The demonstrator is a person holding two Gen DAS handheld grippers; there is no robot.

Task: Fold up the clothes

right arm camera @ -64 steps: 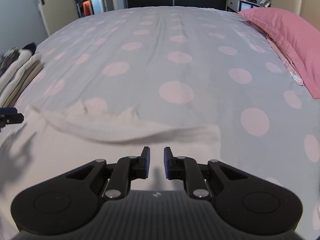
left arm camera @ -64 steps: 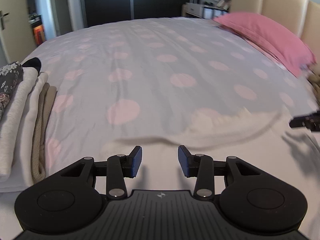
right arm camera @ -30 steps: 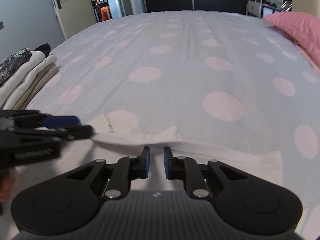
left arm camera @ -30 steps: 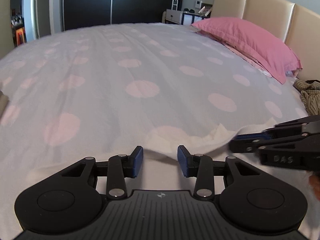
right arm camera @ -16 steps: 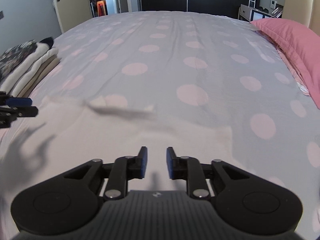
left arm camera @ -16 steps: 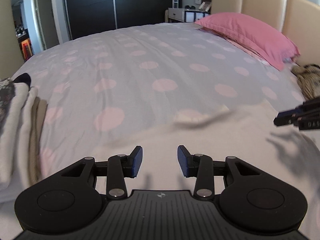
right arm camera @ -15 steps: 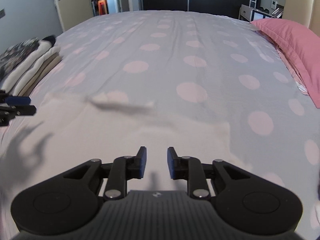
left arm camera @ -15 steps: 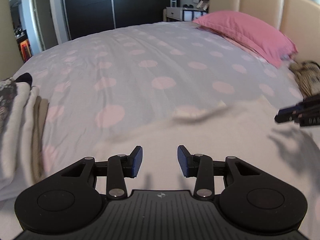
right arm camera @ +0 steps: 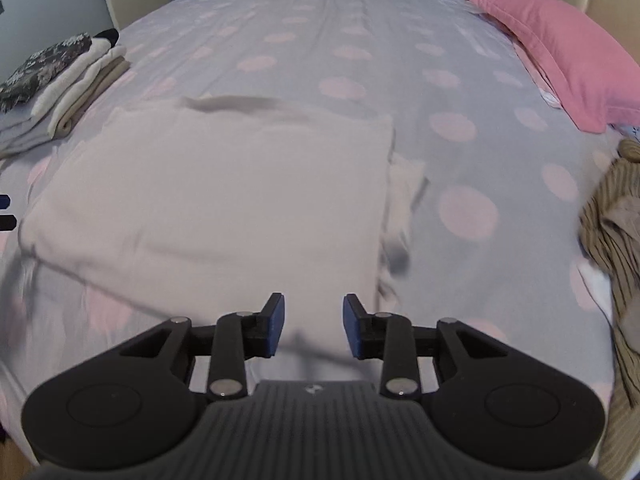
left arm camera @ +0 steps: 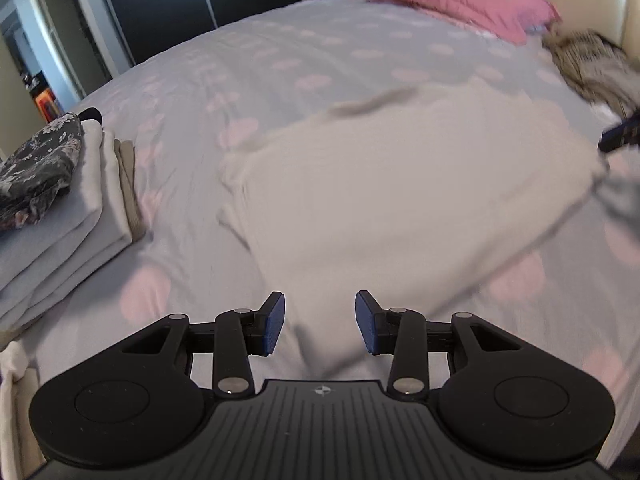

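A white garment [left arm camera: 400, 184] lies folded in a rough rectangle on the grey bedspread with pink dots [left arm camera: 320, 52]. My left gripper [left arm camera: 320, 320] hovers open just short of the garment's near edge, with nothing between its blue pads. In the right wrist view the same white garment [right arm camera: 220, 200] lies flat, with a loose strip sticking out along its right side. My right gripper [right arm camera: 314, 320] is open and holds nothing, near the garment's near right corner. The right gripper's tip [left arm camera: 620, 132] shows at the left view's right edge, blurred.
A stack of folded clothes [left arm camera: 60, 200] [right arm camera: 60, 80] topped by a dark floral piece sits at the left of the bed. A pink pillow [right arm camera: 560, 52] lies at the far right by the headboard. A striped brown heap of clothes [right arm camera: 612, 220] lies at the right edge.
Both grippers have drawn back and risen from the garment. The right jaws have opened wider. The white garment now lies flat and folded, apart from both grippers.
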